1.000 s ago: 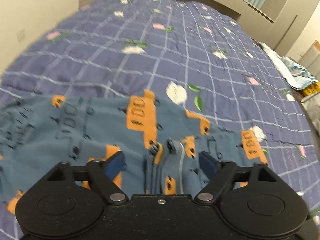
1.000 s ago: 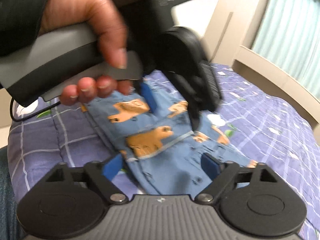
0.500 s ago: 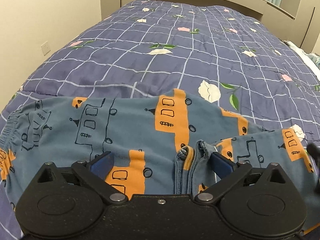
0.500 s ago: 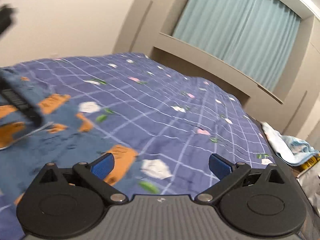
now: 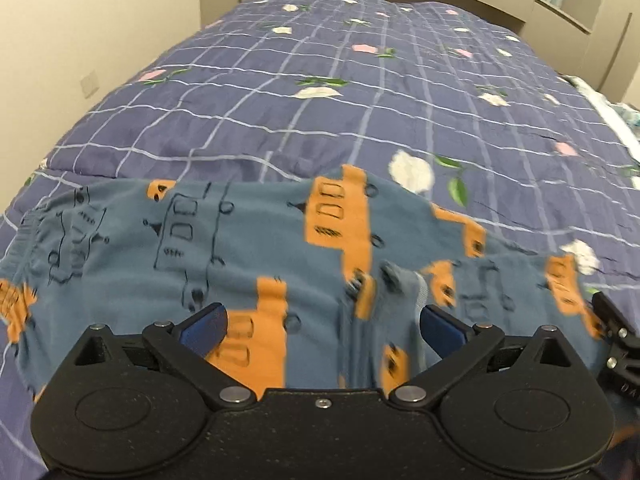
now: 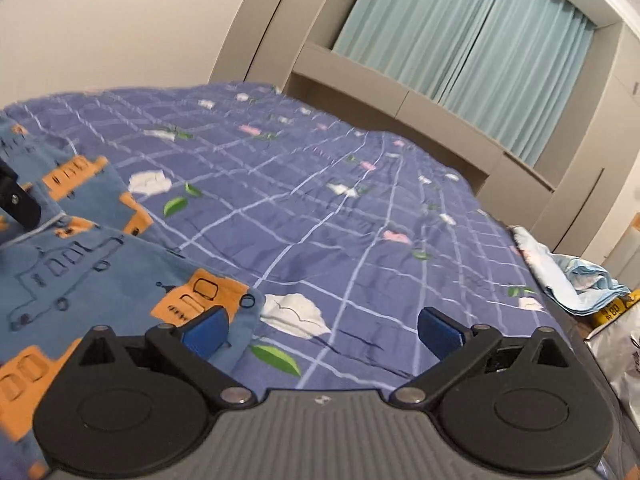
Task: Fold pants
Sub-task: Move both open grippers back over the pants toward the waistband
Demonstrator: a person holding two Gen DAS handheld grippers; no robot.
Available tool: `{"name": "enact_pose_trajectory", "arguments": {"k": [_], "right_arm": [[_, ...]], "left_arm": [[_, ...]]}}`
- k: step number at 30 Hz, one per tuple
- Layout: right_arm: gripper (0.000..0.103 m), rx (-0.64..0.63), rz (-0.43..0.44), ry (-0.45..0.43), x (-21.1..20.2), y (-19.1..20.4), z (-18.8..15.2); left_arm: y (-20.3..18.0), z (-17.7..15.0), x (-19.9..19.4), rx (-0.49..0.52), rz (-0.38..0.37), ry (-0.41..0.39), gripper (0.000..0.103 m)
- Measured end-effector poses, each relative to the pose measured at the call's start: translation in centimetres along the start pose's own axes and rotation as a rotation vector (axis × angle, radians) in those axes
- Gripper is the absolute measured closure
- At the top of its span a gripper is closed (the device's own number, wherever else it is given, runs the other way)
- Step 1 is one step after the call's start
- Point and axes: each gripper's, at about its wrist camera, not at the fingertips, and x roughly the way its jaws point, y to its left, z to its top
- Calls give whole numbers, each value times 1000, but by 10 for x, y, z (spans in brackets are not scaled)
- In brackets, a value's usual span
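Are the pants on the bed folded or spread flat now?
Partly folded: the pants lie on the bed, with layered edges bunched near the middle.

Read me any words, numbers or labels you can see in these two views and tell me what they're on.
"DA": pale embossed letters, cut off by the picture's edge, on the black right tongs body seen at the left camera's right edge.
Yellow package by the bed: dark print, too blurred to read.
Small mark on the grey right tongs housing: too small to read.
Pants: drawings only, no words.
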Motion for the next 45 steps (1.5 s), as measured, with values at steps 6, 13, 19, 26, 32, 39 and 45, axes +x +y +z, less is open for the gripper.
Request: {"name": "enact_pose_trajectory", "arguments": {"k": [6, 13, 19, 26, 32, 39, 45], "right_arm": [[0, -7, 11, 1, -40, 4, -20], [0, -7, -2, -6, -51, 6, -26], [0, -5, 32, -7, -68, 12, -32], [0, 41, 38, -11, -77, 11, -35], [0, 79, 110, -39, -104, 15, -40], [0, 66, 180, -75, -115, 33, -38], [0, 85, 246, -54, -100, 55, -15]], "left_arm": [[-13, -33, -23, 109, 81, -26, 1], [-12, -48, -25, 110, 118, -57, 1], [-8, -51, -38, 96, 142, -56, 1], [1, -66, -51, 72, 169, -56, 1], [26, -76, -90, -42, 129, -112, 1], [81, -83, -123, -30, 331, -210, 1], [140, -74, -111, -129, 309, -239, 1]]}}
